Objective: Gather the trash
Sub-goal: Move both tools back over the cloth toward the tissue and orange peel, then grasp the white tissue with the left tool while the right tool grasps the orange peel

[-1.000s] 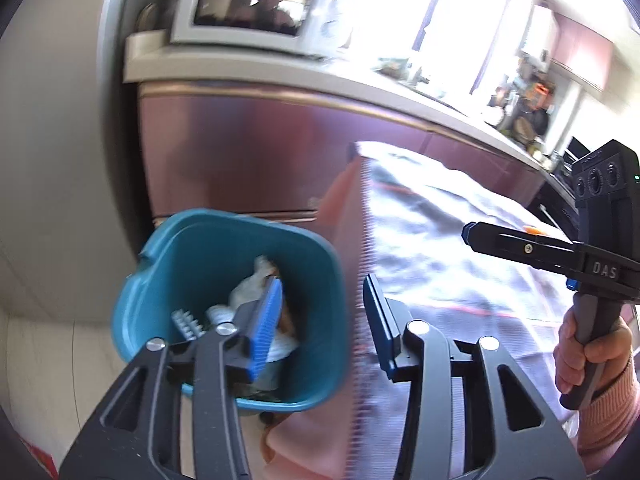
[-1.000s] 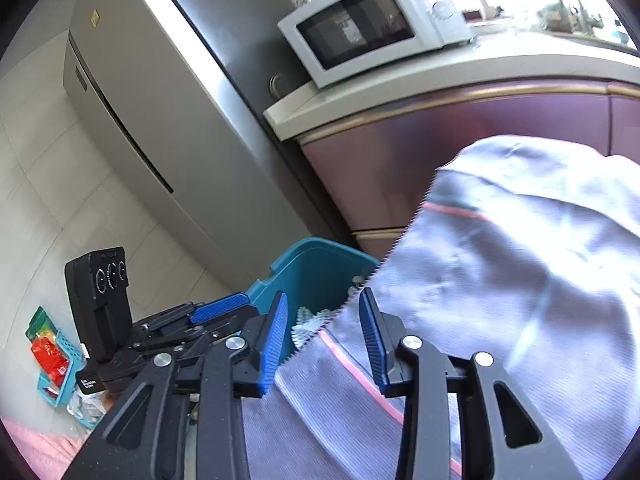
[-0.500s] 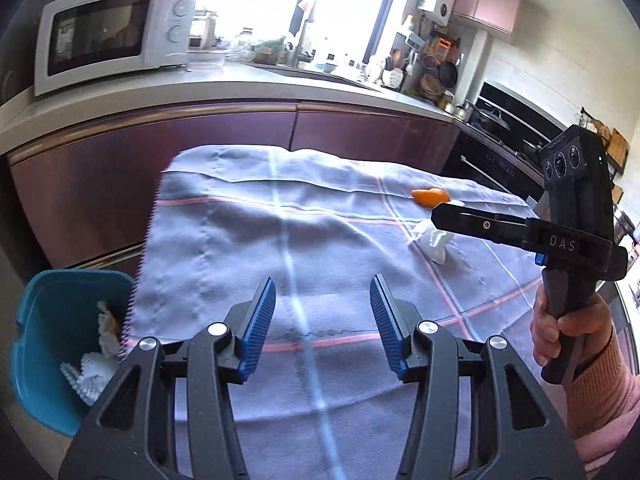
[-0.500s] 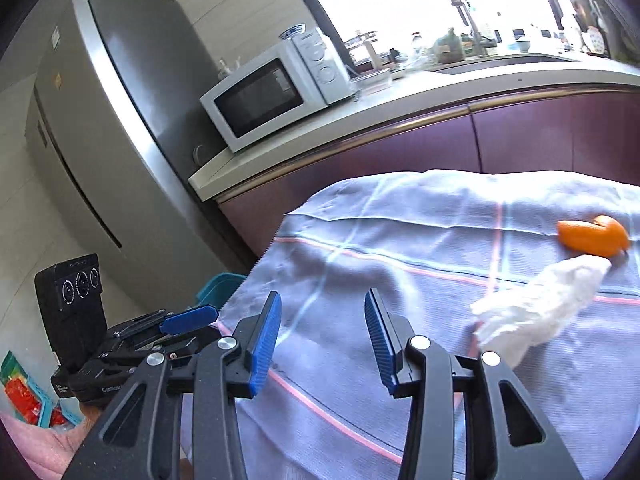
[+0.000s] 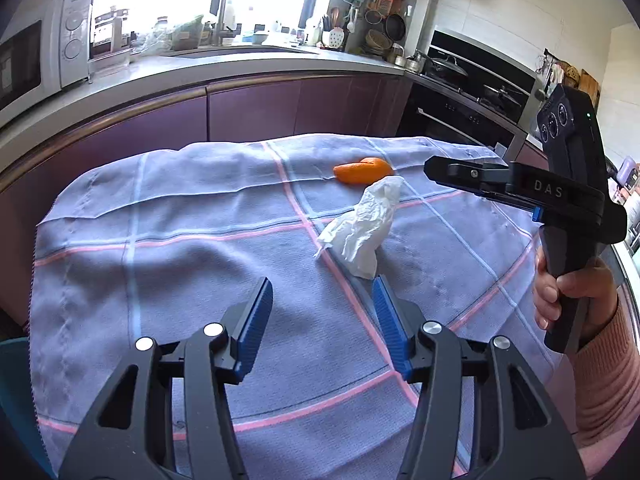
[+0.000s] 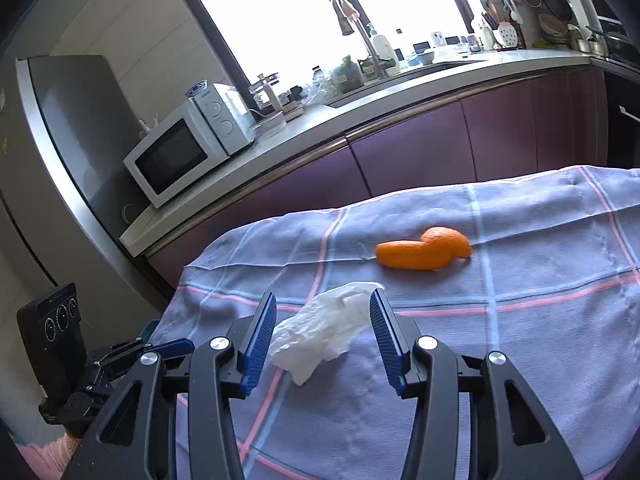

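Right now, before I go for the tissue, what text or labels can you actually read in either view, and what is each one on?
"DAS": white letters on the side of the right gripper, seen from the left wrist view.
Microwave: markings by its dials are too small to read.
Fridge: small stickers at its left edge, blurred and unreadable.
Crumpled tissue, orange peel and checked cloth: no text.

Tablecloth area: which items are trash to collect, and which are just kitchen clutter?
Job items:
crumpled tissue
orange peel
right gripper, open
left gripper, open

Just there:
checked tablecloth
microwave
fridge
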{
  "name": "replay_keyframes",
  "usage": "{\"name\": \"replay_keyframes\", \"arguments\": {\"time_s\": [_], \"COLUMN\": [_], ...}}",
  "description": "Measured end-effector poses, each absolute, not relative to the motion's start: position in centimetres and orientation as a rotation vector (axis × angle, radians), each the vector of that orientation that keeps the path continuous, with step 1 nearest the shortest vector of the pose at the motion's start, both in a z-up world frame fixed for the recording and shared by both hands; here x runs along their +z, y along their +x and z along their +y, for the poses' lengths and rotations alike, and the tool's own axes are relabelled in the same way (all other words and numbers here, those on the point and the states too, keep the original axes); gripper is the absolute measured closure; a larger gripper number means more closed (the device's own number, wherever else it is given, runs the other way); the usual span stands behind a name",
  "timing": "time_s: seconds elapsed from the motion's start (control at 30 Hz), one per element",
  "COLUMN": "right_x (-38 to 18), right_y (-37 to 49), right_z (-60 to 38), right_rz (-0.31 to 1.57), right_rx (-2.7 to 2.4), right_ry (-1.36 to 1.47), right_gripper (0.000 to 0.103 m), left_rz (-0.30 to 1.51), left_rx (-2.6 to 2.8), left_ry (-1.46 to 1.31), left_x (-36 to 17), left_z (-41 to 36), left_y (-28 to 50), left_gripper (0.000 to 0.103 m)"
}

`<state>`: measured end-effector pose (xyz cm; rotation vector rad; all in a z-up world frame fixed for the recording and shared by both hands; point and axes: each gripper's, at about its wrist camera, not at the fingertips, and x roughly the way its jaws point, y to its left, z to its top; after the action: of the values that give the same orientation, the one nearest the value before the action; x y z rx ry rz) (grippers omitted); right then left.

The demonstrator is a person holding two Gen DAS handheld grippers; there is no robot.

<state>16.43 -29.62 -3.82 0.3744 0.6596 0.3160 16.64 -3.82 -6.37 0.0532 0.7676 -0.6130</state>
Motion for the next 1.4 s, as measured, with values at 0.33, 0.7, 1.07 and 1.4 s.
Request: {"name": "replay_keyframes", "arguments": {"time_s": [0.33, 0.7, 1.07, 1.4], "right_x": [-5.7, -7.1, -7.8, -7.6], "right_y": [20.5, 25.6, 26.9, 26.2], "right_z": [-33.4, -33.8, -32.6, -32.7], "right_rz": [0.709, 0.782, 0.828, 0.825], "right_rx": [0.247, 0.188, 0.175, 0.186], "right_ry": [0.419, 0.411, 0.338, 0.329], "right_gripper": [0.056, 0.045, 0.05, 0.071], "left_rz": [0.793, 0.845, 0.895, 0.883], "left_rx": [-0.627, -0.618, -0.643, -0.654], "left_ry": [0.123, 0.171, 0.15, 0.113], "left_x": [-6.8, -8.6, -9.8, -9.5], "left_z": [-8.2, -11.2, -11.4, -10.6], "left_y": [20.0, 22.2, 23.1, 22.7], "left_gripper": [0.048, 0.05, 0.08, 0.095]}}
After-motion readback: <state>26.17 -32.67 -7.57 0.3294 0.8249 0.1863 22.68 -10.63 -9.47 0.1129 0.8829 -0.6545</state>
